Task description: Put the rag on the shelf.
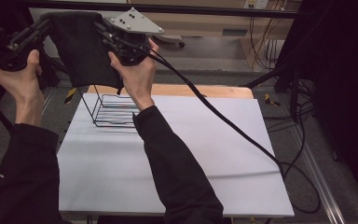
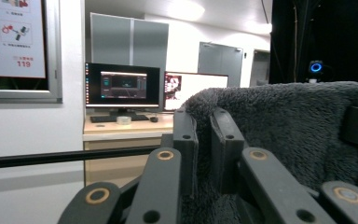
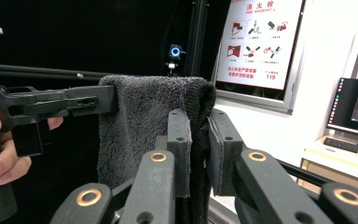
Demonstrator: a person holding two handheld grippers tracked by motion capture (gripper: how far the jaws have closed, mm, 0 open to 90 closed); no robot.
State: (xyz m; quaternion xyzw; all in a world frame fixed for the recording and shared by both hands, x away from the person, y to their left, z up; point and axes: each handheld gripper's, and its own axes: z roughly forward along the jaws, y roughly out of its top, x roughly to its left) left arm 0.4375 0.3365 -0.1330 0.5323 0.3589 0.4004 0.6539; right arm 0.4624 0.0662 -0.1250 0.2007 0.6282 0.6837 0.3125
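Above wire rack (image 1: pixel 114 112), both grippers pinching towel (image 1: pixel 81 46)

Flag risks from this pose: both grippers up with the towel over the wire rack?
1. The left gripper and right gripper each pinch only a top corner of the dark towel, so a corner might slip out.
2. The towel's lower edge hangs close above the wire rack; it could snag a wire and drag the rack.
3. The right gripper's cable trails across the white tabletop and may catch.
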